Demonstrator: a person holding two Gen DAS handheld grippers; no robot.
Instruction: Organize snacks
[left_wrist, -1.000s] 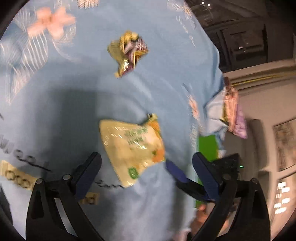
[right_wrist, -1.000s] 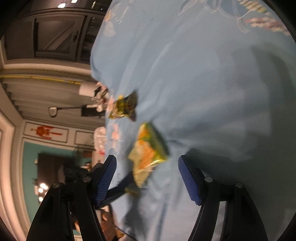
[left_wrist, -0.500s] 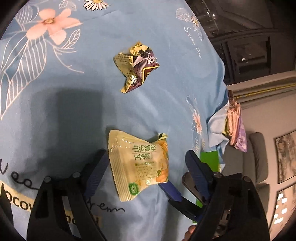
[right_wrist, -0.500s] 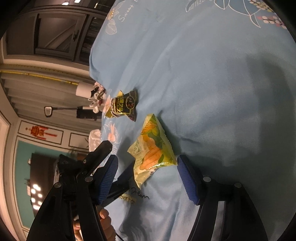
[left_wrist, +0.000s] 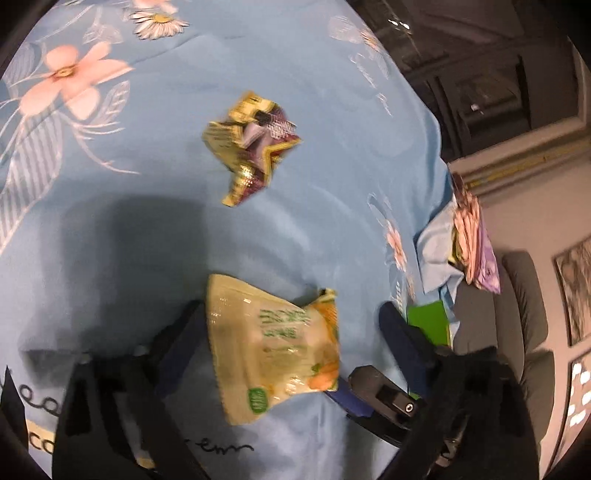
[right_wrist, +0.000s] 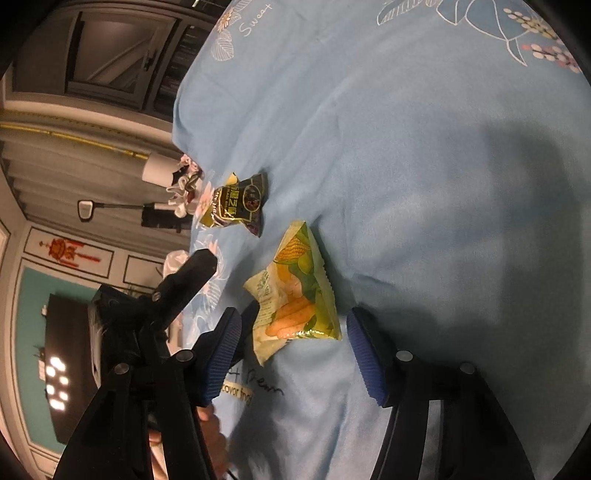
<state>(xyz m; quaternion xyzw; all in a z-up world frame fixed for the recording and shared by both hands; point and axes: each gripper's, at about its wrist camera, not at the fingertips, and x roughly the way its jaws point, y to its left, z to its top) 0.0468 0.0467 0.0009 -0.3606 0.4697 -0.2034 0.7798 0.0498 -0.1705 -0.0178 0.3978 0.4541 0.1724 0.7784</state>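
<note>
A pale yellow snack packet (left_wrist: 275, 345) with green and orange print lies on the blue flowered cloth (left_wrist: 155, 206); it also shows in the right wrist view (right_wrist: 295, 291). My left gripper (left_wrist: 291, 332) is open with the packet between its blue fingers. My right gripper (right_wrist: 295, 350) is open, its fingers on either side of the same packet. A crumpled gold and purple packet (left_wrist: 251, 147) lies farther off, seen also in the right wrist view (right_wrist: 236, 206).
A bundle of pink and purple packets (left_wrist: 472, 243) sits at the cloth's right edge by a green item (left_wrist: 428, 321). The right gripper's body (left_wrist: 391, 395) lies near my left gripper. A dark cabinet (right_wrist: 110, 62) stands beyond the cloth.
Both grippers have moved closer to the yellow packet, which now sits deeper between their fingers. Both have stayed open.
</note>
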